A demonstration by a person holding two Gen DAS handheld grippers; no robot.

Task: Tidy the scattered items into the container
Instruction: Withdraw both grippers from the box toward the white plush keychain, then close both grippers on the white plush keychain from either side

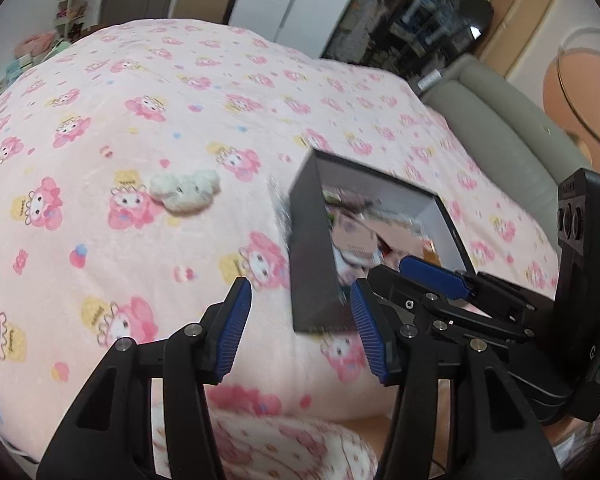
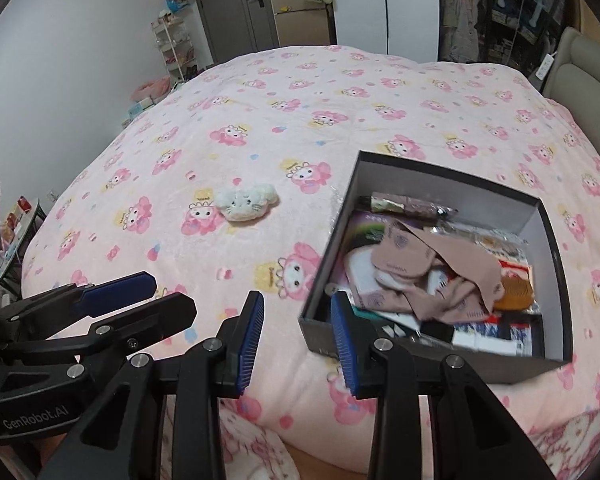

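1. Right wrist view shows pretty much everything: one dark grey cardboard box with a white inside [image 2: 548, 216] sits on the pink cartoon-print bedspread [image 2: 260, 120], toward the bed's near edge, on the right of the frame. It's already stuffed with beige socks, packets and an orange comb.
2. Only one stray item looks left out: a small white fluffy plush with a cat face [image 2: 246, 201], lying on the bedspread off to the left of the box, well apart from it and closer to the middle of the bed.
3. So I'd say we're at the last pickup, with nothing grabbed yet.
4. Left gripper [image 1: 300, 322]: blue pads apart, nothing between them, hanging over the bed's near edge next to the box's near corner.
5. Right gripper [image 2: 298, 340]: also parted and empty, just by the box's near-left corner.
6. Next move, my guess: one gripper goes out to the plush, pinches it softly since it's squishy, then carries it over the box rim.
7. Count: one box, one loose plush, two grippers.
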